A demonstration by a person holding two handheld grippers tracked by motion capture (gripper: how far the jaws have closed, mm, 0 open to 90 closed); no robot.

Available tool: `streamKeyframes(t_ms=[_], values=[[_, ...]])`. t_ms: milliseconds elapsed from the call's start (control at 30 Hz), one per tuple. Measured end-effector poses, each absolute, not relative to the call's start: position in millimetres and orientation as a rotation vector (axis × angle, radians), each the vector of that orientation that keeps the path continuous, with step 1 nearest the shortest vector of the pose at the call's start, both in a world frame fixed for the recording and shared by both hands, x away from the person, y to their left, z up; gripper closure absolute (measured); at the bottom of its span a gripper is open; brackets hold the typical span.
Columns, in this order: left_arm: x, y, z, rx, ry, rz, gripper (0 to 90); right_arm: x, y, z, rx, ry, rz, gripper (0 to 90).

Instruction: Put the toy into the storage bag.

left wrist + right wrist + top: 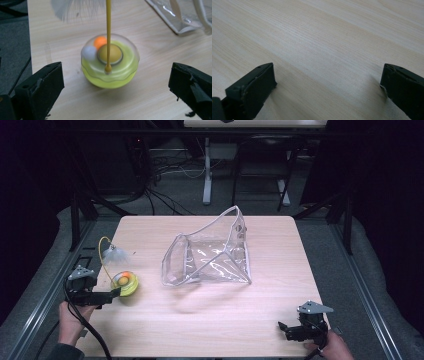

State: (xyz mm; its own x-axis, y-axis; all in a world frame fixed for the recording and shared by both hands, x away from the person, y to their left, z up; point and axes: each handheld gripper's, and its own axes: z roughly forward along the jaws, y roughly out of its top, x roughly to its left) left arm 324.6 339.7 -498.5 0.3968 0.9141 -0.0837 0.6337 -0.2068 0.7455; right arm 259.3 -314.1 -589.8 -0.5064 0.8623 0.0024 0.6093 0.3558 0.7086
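Two hand-held grippers work over a pale rectangular wooden table, the largest thing in the high view, its grain running across under both of them. Next in size is a clear plastic zip pouch with white edging, which stands propped open near the middle of the table, its mouth tilted up toward the far side; a corner of it also shows at the upper right of the left gripper view. Well apart from the pouch, near the table's left edge, sits a small round yellow-green toy with a clear dome. Inside the dome lie an orange ball and a white ball beside a yellow centre knob. A thin yellow stalk rises from the dome and carries what looks like a whitish feathery tuft, though it is too blurred to be sure.

The left gripper, held in the person's left hand, points at the toy with its jaws spread wide on either side of it, touching nothing. The right gripper rests near the table's near right corner, well apart from everything, its jaws likewise spread wide above bare wood.
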Motion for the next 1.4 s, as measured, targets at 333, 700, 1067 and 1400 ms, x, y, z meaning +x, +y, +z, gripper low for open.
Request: streamKeyframes(t_ms=[333, 700, 1067, 1400], values=[[334, 338, -487, 1.876, 1.349, 0.568, 0.0, 259, -314, -590, 1.29, 2.252, 0.936, 0.0], [332, 338, -470, 1.784, 1.315, 0.634, 26.7, 259, -314, -590, 1.291, 2.252, 0.939, 0.0], [329, 339, -459, 1.784, 1.279, 0.653, 52.2, 259, -314, -590, 1.29, 2.252, 0.936, 0.0], [333, 341, -453, 1.801, 1.263, 0.633, 64.9, 259, -314, -590, 1.291, 2.252, 0.936, 0.0]])
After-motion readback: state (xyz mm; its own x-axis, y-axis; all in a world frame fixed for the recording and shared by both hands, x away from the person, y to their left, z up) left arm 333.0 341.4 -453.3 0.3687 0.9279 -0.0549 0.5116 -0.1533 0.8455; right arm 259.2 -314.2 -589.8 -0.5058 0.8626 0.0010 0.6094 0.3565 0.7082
